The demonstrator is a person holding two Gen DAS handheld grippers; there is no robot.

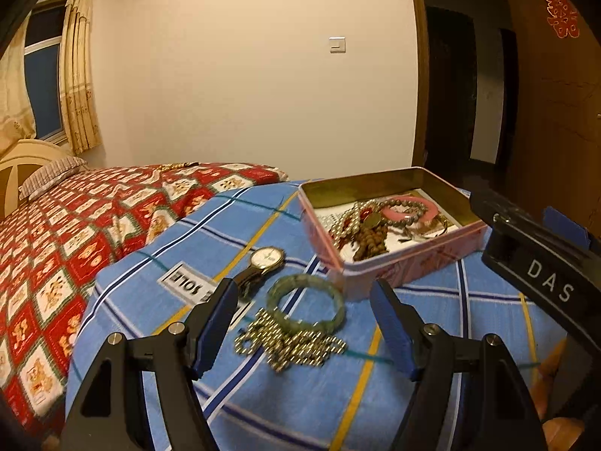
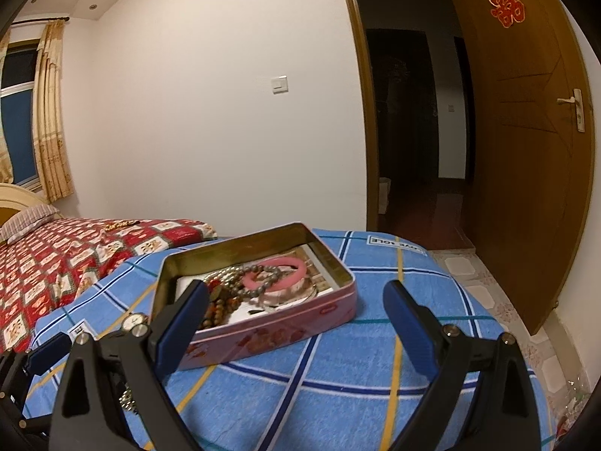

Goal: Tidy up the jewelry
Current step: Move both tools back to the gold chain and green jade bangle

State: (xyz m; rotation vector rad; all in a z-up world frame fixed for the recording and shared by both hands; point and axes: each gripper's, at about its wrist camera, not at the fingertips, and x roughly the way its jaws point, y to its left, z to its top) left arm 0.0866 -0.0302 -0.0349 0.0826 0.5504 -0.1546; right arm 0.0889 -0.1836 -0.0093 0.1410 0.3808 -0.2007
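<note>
Left wrist view looks down on a blue plaid cloth [image 1: 263,394] with a soft woven nap, crossed by yellow, white and navy lines. On it lie three loose pieces: one wristwatch [image 1: 266,259] with a round pale dial and dark strap, one smooth mottled green bangle [image 1: 306,302], and one heaped chain of small shiny metal beads [image 1: 291,344] touching the bangle's near edge. The left gripper [image 1: 302,332] has its blue-padded jaws spread wide on either side of the bangle and chain, gripping nothing. Just beyond stands one rectangular pink tin [image 1: 398,263], lidless, with a dull gold inner wall, holding a tangle of pearl strands, brown wooden beads and one glossy pink bangle [image 1: 409,208]. Part of the right gripper's black body crosses the right edge. Right wrist view shows the right gripper [image 2: 296,325] with jaws released and empty, straddling the tin's [image 2: 263,332] near side, and adds an open wooden door [image 2: 526,150] with a red paper cut-out; there the green bangle is hidden and the watch [image 2: 133,321] barely peeks out.
</note>
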